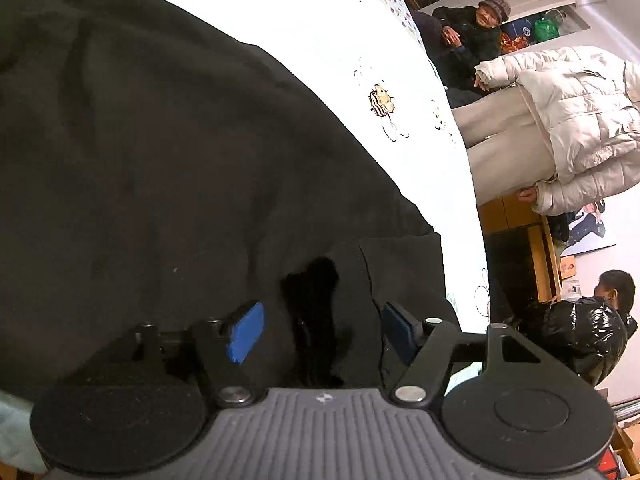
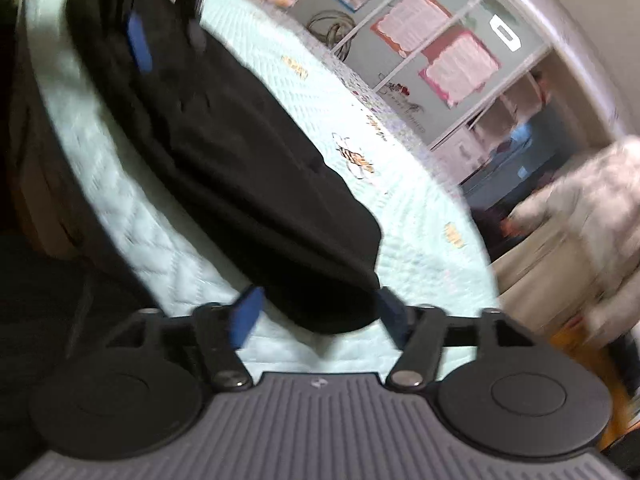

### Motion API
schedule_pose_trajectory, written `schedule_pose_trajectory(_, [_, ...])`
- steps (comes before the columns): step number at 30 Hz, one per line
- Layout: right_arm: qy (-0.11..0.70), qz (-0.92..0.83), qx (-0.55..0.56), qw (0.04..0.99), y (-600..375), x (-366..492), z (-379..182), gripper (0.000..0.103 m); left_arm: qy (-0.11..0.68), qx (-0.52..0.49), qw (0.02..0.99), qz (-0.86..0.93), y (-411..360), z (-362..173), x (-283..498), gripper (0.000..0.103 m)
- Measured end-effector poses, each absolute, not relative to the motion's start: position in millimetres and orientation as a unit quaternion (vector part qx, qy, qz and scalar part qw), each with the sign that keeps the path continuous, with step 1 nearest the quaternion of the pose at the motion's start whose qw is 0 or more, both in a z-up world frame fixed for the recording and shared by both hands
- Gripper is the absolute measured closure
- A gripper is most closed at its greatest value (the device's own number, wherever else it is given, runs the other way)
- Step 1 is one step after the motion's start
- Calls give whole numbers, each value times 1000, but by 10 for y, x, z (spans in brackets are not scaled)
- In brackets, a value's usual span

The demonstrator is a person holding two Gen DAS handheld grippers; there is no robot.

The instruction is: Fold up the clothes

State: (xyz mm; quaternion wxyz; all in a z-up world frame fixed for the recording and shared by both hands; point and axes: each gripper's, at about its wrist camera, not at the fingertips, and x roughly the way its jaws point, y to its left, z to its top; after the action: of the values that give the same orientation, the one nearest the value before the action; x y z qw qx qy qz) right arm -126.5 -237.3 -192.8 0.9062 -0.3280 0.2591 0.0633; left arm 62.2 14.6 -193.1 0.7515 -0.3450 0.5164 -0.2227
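A black garment [image 1: 168, 168] lies spread on a pale quilted bedcover [image 1: 360, 40]. In the left wrist view my left gripper [image 1: 322, 330] is open just over the garment's ribbed hem and a dark fold near its corner. In the right wrist view the same black garment [image 2: 248, 160] lies long across the mint cover [image 2: 420, 216]. My right gripper [image 2: 316, 312] is open, its blue pads [image 2: 246, 316] on either side of the garment's near rounded end. The other gripper [image 2: 138, 42] shows at the garment's far end.
The bed edge [image 1: 468, 184] curves along the right. A person in a white puffer coat [image 1: 568, 120] stands close to it, a seated person in a hat [image 1: 480, 24] behind, another in a black jacket [image 1: 580, 328] nearby. Shelving with posters [image 2: 440, 48] lies beyond.
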Motion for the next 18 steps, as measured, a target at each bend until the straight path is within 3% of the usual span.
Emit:
schedule_pose_trajectory(3, [269,85,-219,934,-2573,-1323,-1708,35,516,-350,748,-230,97,-1955,632,26])
schedule_pose_trajectory(8, [254,82,-67,961,-2913,-1138,-1331,44,513,-336,753,-237,-108,-1933,653,26])
schedule_pose_trajectory(10, [258,67,-55,962,-2958,-913,-1269,48,513,-320,763,-229,-175,-1937,660,32])
schedule_pose_trajectory(13, [282,61,-59,956,-2980,-485,-1281,50,507,-282,783,-224,-247,-1876,644,50])
schedule_pose_trajectory(14, [292,62,-64,952,-2956,-338,-1308,50,504,-268,790,-224,-272,-1853,640,66])
schedule_pose_trajectory(15, [296,71,-69,950,-2920,-219,-1330,50,503,-257,794,-223,-289,-1841,639,72])
schedule_pose_trajectory(18, [303,92,-131,939,-2735,53,-1456,50,505,-244,796,-226,-305,-1827,631,73])
